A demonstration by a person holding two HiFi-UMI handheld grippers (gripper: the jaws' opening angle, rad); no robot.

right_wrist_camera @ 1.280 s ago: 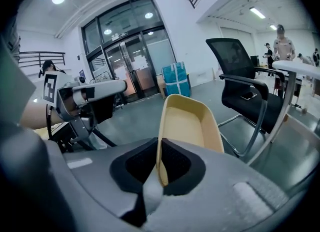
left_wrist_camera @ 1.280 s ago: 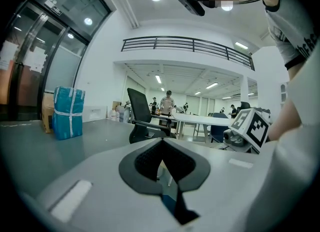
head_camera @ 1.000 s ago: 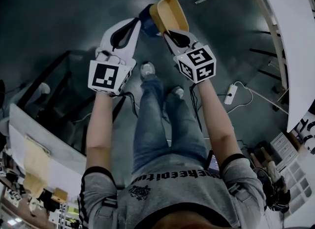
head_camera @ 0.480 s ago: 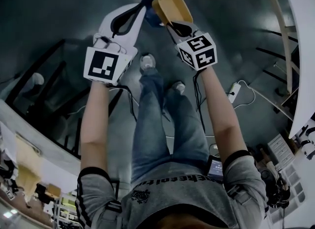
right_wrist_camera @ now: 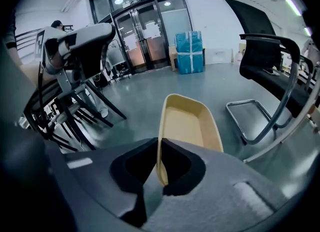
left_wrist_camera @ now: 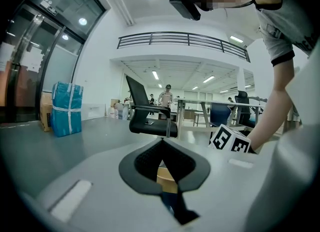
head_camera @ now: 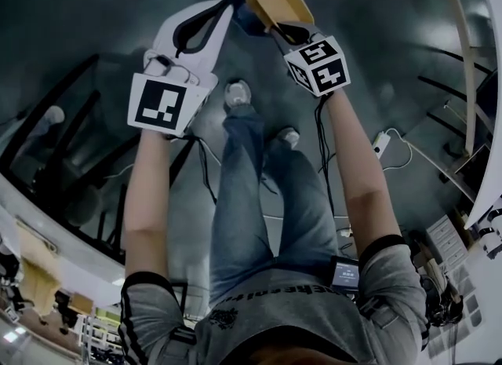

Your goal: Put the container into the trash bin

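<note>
My right claw (right_wrist_camera: 160, 165) is clamped on the near rim of the tan container (right_wrist_camera: 187, 123), which juts away from me, open side up, above the grey floor (right_wrist_camera: 135, 101). A black chair (right_wrist_camera: 270, 66) stands at far right. In the head view the container (head_camera: 276, 1) is held out far ahead, just right of my left claw (head_camera: 229, 12). The left claw's jaws are drawn together, tips meeting.
</note>
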